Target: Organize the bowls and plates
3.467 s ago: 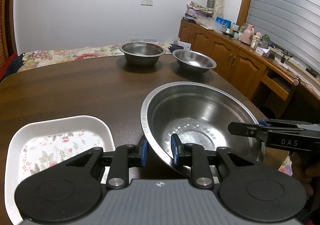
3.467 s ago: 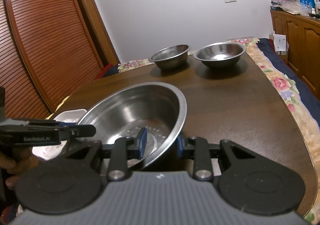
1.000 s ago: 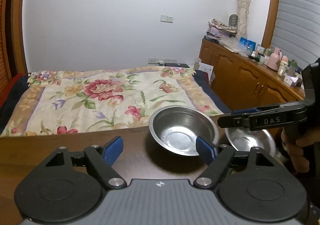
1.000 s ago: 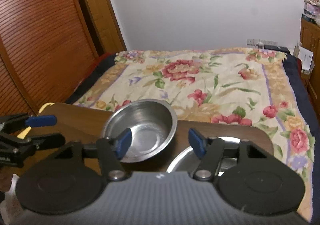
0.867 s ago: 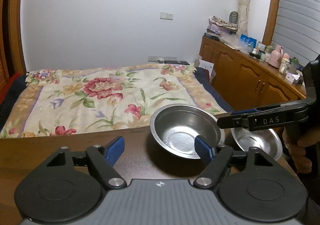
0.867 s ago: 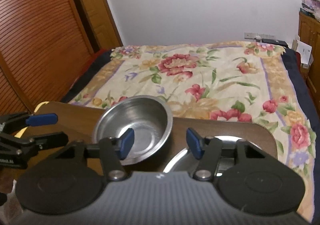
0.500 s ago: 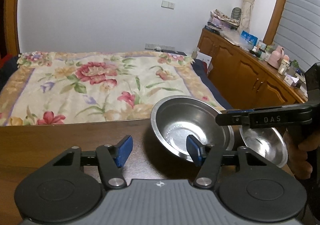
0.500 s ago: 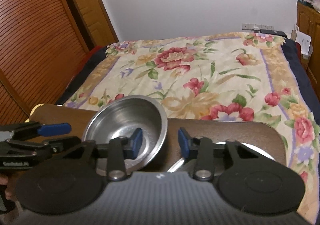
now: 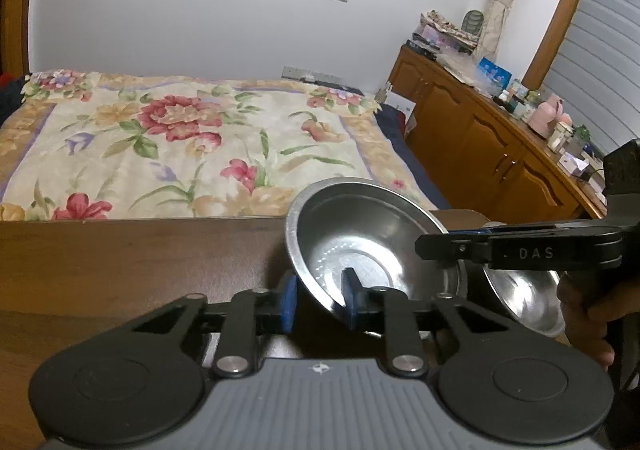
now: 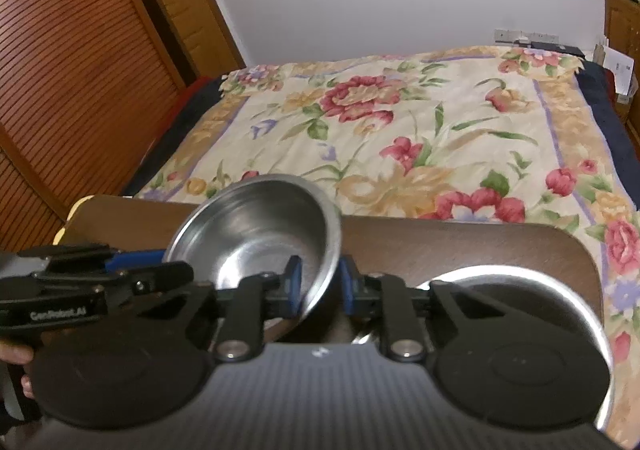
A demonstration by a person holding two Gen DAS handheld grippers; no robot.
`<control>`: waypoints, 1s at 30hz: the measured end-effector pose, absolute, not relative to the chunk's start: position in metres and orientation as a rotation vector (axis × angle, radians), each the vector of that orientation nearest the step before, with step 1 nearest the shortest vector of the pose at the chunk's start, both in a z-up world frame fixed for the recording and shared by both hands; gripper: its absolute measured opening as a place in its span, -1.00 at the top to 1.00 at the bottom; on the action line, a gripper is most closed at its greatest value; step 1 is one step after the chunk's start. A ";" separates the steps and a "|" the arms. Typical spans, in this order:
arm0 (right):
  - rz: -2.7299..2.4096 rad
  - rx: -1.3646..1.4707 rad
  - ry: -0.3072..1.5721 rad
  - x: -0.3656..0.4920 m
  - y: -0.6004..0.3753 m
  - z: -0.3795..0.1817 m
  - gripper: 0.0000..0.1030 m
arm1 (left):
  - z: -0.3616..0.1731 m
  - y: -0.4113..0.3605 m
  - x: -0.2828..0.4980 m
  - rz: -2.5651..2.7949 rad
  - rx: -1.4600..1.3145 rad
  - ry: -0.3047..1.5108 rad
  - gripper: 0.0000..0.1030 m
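A steel bowl (image 9: 360, 234) is held off the brown table (image 9: 120, 250), gripped on opposite sides of its rim. My left gripper (image 9: 318, 304) is shut on its left rim. My right gripper (image 10: 318, 284) is shut on its right rim; the bowl also shows in the right wrist view (image 10: 260, 226). A second steel bowl (image 9: 524, 298) sits on the table just right of it, below the right gripper's fingers (image 9: 500, 246). It shows in the right wrist view (image 10: 552, 290), partly hidden by the gripper body.
The table's far edge (image 10: 440, 224) lies just beyond the bowls, with a floral bedspread (image 9: 180, 138) behind it. A wooden cabinet (image 9: 480, 138) with clutter on top runs along the right. A slatted wooden door (image 10: 72, 70) is at the left.
Both grippers have closed on the left bowl's rim from opposite sides. The bowl has lifted and now looks tilted.
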State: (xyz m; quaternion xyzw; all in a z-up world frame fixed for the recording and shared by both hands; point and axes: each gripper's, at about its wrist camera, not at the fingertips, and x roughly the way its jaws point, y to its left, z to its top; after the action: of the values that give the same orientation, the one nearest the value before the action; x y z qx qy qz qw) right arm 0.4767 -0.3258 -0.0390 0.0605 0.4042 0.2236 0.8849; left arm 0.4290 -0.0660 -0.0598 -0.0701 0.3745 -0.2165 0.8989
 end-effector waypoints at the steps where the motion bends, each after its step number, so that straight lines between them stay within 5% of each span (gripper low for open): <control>1: 0.469 0.136 0.851 0.476 -0.326 -0.039 0.68 | -0.059 -0.066 0.428 -0.448 -0.142 0.778 0.54; 30: 0.485 0.134 0.819 0.420 -0.320 0.008 0.76 | -0.015 -0.048 0.355 -0.485 -0.135 0.743 0.60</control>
State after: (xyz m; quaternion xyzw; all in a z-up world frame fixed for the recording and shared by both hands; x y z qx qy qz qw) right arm 0.4198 -0.3200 0.0075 0.0646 0.3940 0.2332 0.8867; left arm 0.3549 -0.0482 -0.0147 -0.0651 0.3590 -0.2344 0.9011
